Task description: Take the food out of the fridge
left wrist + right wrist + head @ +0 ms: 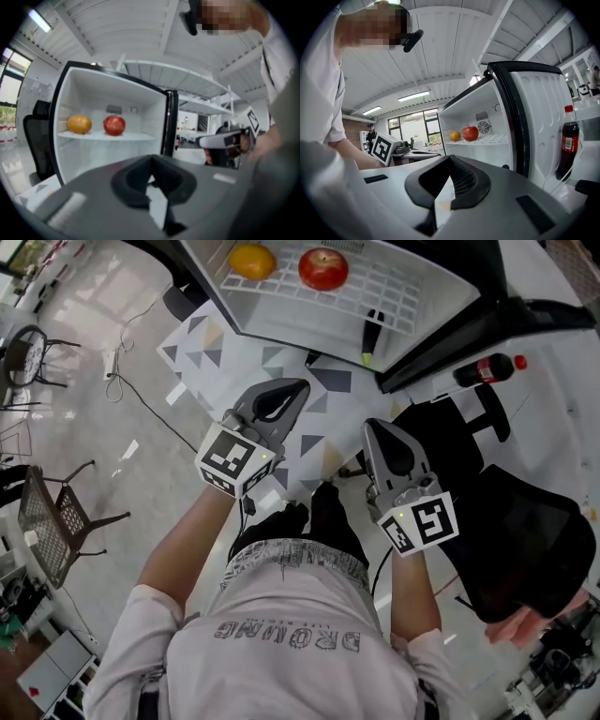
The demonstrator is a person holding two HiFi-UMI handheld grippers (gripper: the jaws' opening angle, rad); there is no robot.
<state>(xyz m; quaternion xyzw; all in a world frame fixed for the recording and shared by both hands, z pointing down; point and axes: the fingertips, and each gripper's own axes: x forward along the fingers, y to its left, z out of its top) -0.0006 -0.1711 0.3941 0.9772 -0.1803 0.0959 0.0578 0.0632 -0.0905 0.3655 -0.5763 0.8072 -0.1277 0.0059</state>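
Observation:
The small fridge stands open, and an orange [252,261] and a red apple [323,268] lie side by side on its white wire shelf [384,292]. Both fruits also show in the left gripper view, the orange [78,124] left of the apple [114,125], and in the right gripper view as orange [454,136] and apple [470,133]. My left gripper [298,388] is shut and empty, short of the fridge and pointing at it. My right gripper [373,426] hangs beside it, jaws together and empty, also well clear of the shelf.
The fridge door [543,117] swings out to the right, with a cola bottle [568,143] in its rack. A black office chair [525,540] stands at the right. The fridge sits on a triangle-patterned surface [234,352]. A mesh chair [56,521] is on the floor, far left.

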